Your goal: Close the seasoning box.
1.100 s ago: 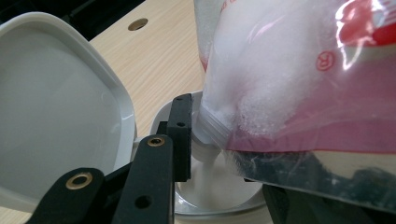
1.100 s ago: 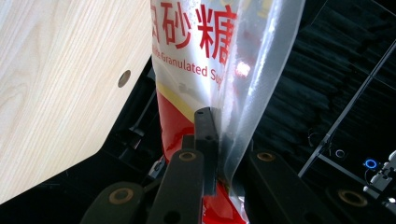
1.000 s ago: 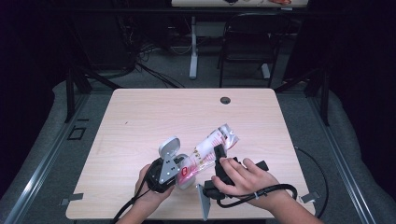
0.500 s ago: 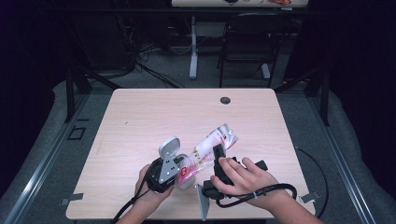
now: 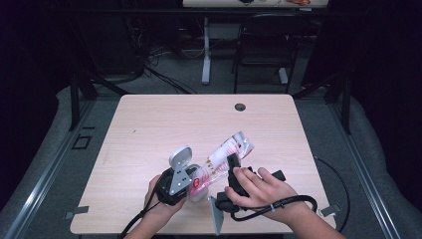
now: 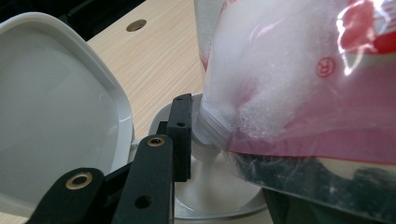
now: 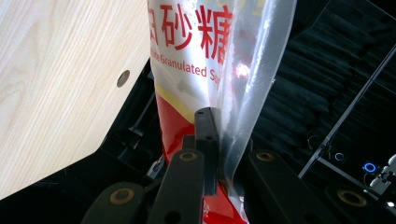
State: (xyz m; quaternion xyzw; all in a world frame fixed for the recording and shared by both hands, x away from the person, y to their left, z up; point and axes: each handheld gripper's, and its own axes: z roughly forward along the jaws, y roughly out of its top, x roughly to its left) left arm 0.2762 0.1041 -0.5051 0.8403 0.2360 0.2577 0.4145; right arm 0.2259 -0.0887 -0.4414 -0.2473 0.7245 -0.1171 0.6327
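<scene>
A clear and red bag of granulated sugar [image 5: 224,154] leans down to the left over the table's front. My right gripper [image 5: 231,167] is shut on the bag's side; in the right gripper view its jaws [image 7: 217,121] pinch the plastic below the printed label [image 7: 196,60]. The bag's spout end [image 6: 210,130] points into a round white container [image 6: 159,119], and white sugar runs into it. My left gripper [image 5: 191,185] is shut on that container [image 5: 201,195], with one finger [image 6: 181,135] against its wall. The container's white flip lid [image 5: 180,155] [image 6: 56,121] stands open.
The light wooden table [image 5: 164,124] has a small round hole [image 5: 240,107] near its far edge. A black cable [image 5: 323,199] loops off the table's right front corner. Dark chairs and a stand [image 5: 263,45] are on the floor beyond the table.
</scene>
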